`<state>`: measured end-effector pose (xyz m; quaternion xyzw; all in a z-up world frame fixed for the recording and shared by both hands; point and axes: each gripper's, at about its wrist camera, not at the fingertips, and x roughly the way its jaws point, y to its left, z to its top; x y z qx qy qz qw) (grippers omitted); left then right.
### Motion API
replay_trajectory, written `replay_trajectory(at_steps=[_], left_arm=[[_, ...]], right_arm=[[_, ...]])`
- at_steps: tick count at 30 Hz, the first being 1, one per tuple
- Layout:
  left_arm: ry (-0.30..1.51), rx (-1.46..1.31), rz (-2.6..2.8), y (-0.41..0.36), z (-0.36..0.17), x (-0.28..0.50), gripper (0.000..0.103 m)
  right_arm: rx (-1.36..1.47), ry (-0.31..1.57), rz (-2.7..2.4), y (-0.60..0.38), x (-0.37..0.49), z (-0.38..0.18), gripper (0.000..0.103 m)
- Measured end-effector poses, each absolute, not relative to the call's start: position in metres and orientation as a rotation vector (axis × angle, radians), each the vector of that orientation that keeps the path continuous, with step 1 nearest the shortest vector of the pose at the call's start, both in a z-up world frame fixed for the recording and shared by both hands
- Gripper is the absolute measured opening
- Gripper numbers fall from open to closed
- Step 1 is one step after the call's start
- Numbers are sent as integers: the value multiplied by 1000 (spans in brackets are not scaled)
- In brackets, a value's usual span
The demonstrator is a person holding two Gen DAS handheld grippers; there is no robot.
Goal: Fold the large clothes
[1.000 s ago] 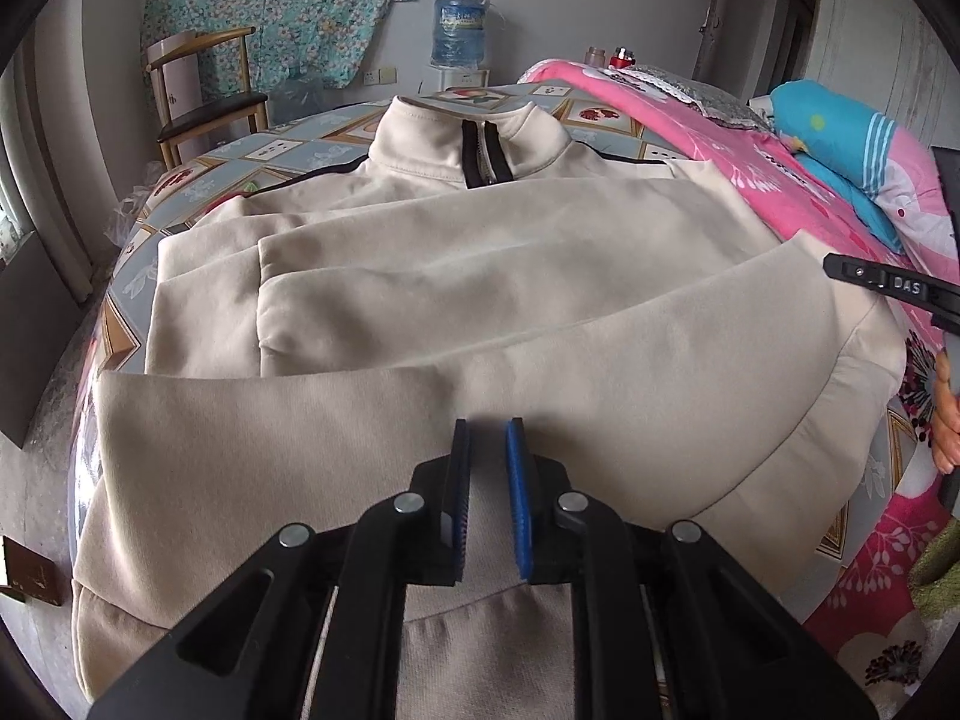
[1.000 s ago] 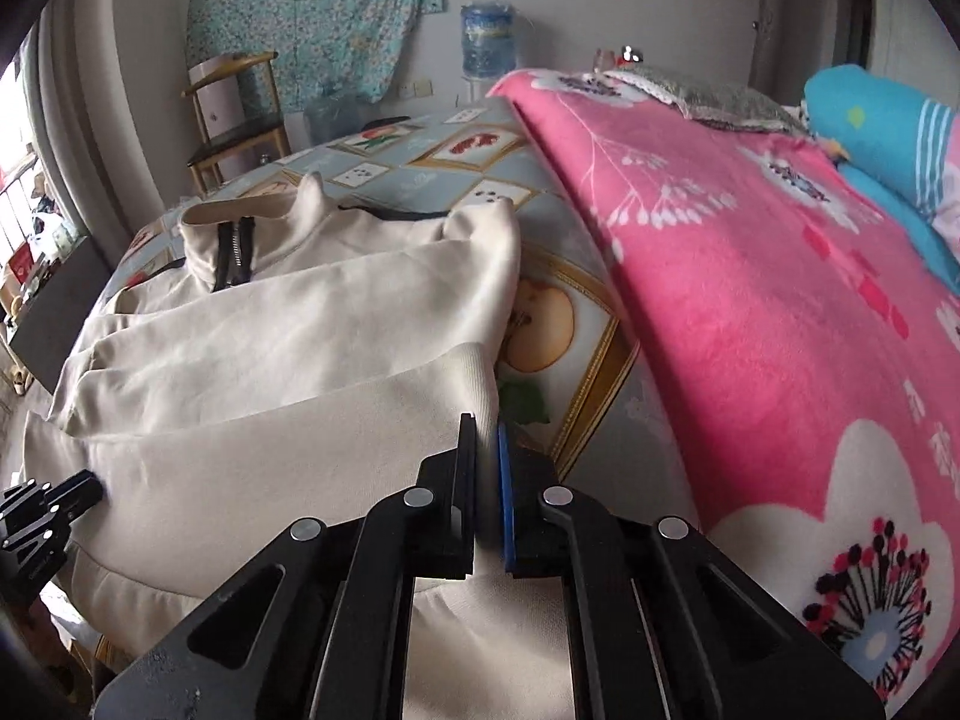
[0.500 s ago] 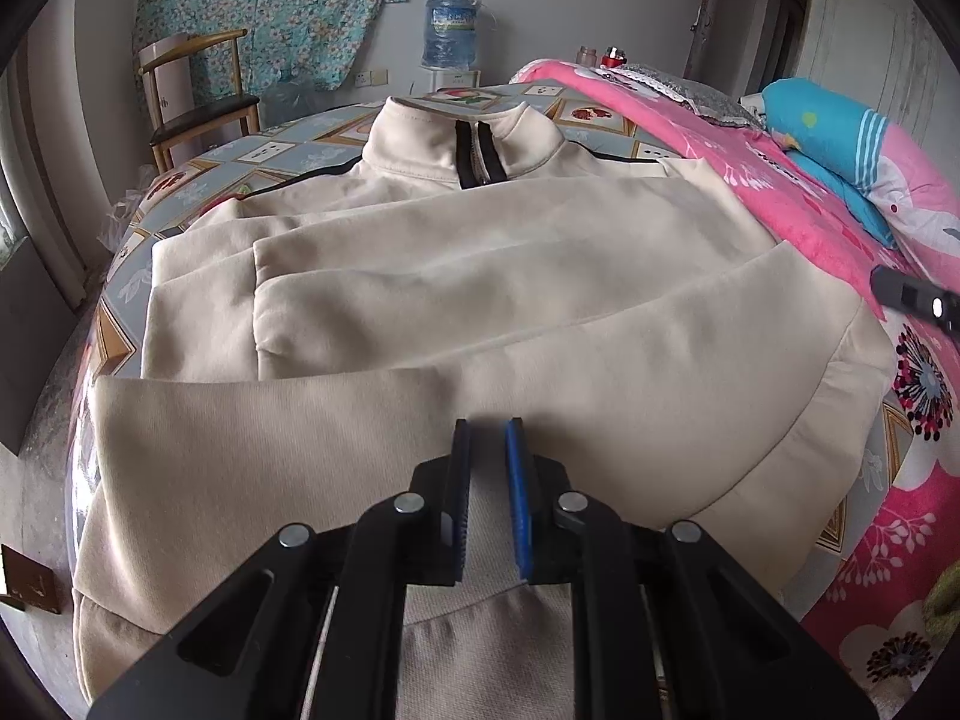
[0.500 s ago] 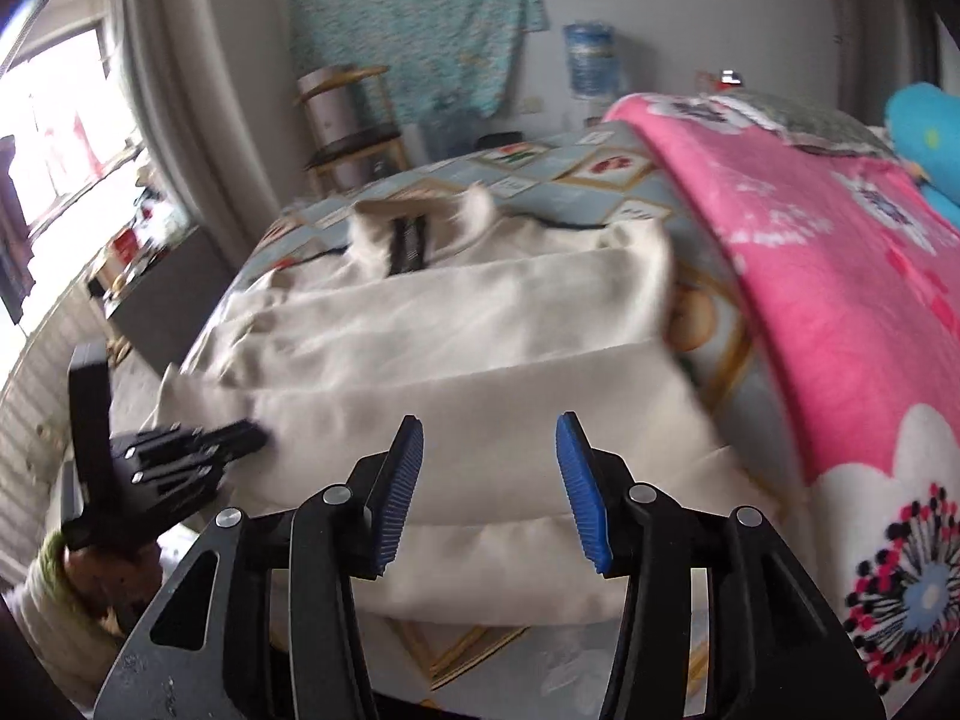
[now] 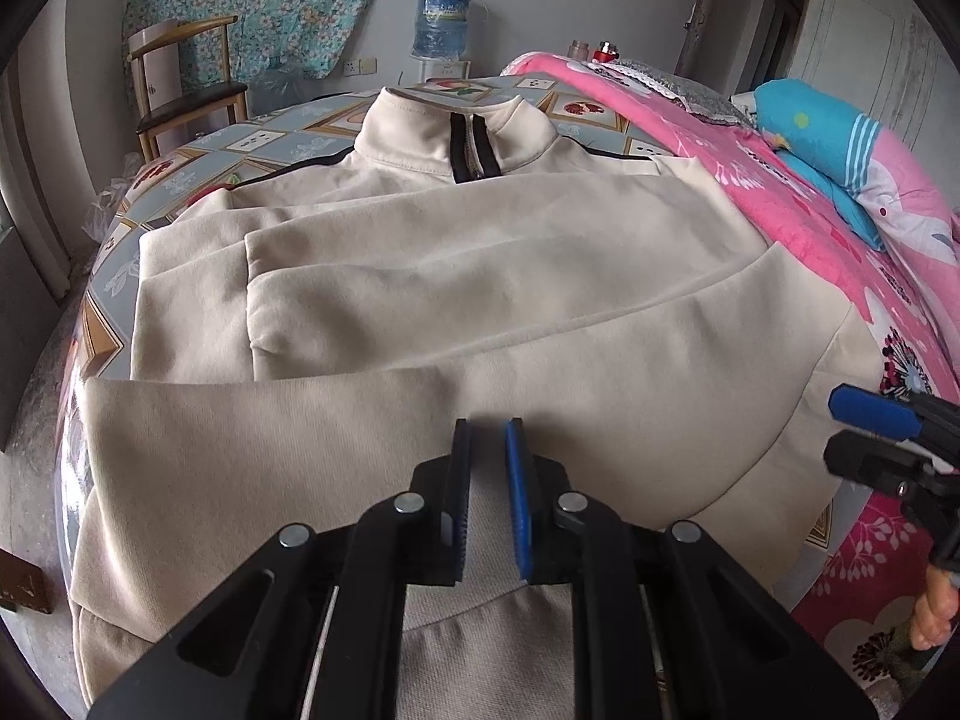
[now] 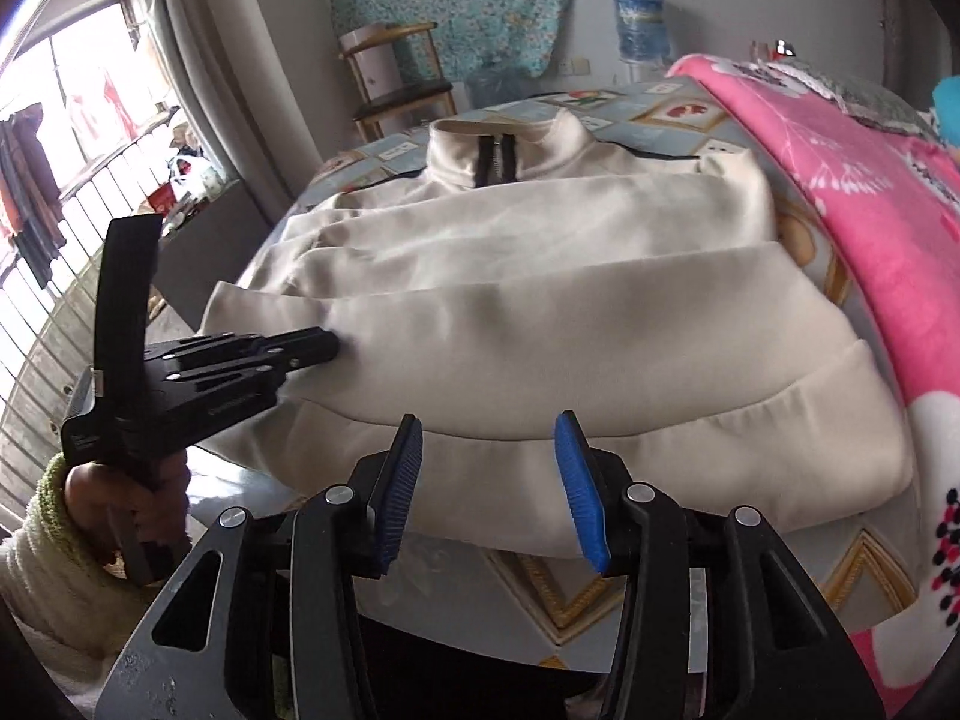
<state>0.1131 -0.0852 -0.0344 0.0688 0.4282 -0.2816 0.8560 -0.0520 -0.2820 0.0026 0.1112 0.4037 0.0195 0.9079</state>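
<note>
Jacket: cream, soft knit w/ faint fleecy nap; stand-up collar, dark zip tape down the centre, thin dark piping along the shoulders. Ribbed hem band at the near edge.
Where: lies flat on the bed, on a sheet printed w/ framed squares; pink blanket just beside its right side.
Fold: sleeves laid across the chest, overlapping in broad flat bands; edges crisp, a few shallow wrinkles.
Pointing: collar toward the far wall, hem toward the cameras; long axis runs near-to-far.
Left hand-held gripper: black plastic, blue ribbed pads; fingers drawn nearly together, a fold of the jacket's lower front pinched between them. In the right wrist view its tip presses into the cloth at the jacket's left side, held by a hand in a pale fuzzy cuff.
Right hand-held gripper: fingers spread wide apart, nothing between them; hovers just short of the hem, pads not touching cloth. Seen at the right edge of the left wrist view, off the jacket's right corner.
Backdrop: wooden chair w/ dark seat, water jug, floral cloth hung on a grey wall; blue pillow on the pink blanket.
</note>
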Motion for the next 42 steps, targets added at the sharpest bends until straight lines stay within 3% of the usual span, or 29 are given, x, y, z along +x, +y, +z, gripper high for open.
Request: replay_trajectory(at_steps=[10,15,23,28,32,35,37,42], left_arm=[[787,115,-653,-57,2,74,13],[940,122,-552,-34,-30,58,13],[835,87,-476,-15,-19,44,13],[843,69,-300,29,-22,57,13],[907,-37,-276,57,-37,72,13],[872,-29,-286,55,-21,71,13],[841,-21,-317,48,-9,73,13],[926,-8,-324,24,-17,110,13]], right_arm=[[191,915,84,-252,-17,-28,43],[181,905,85,-249,-17,-28,43],[191,900,81,-256,-18,-19,43],[214,809,-82,-304,-60,0,52],[296,882,-216,-353,-74,-30,54],[309,885,-216,-357,-76,-25,56],[327,849,-204,-355,-74,-13,67],[292,822,-118,-338,-44,11,69]])
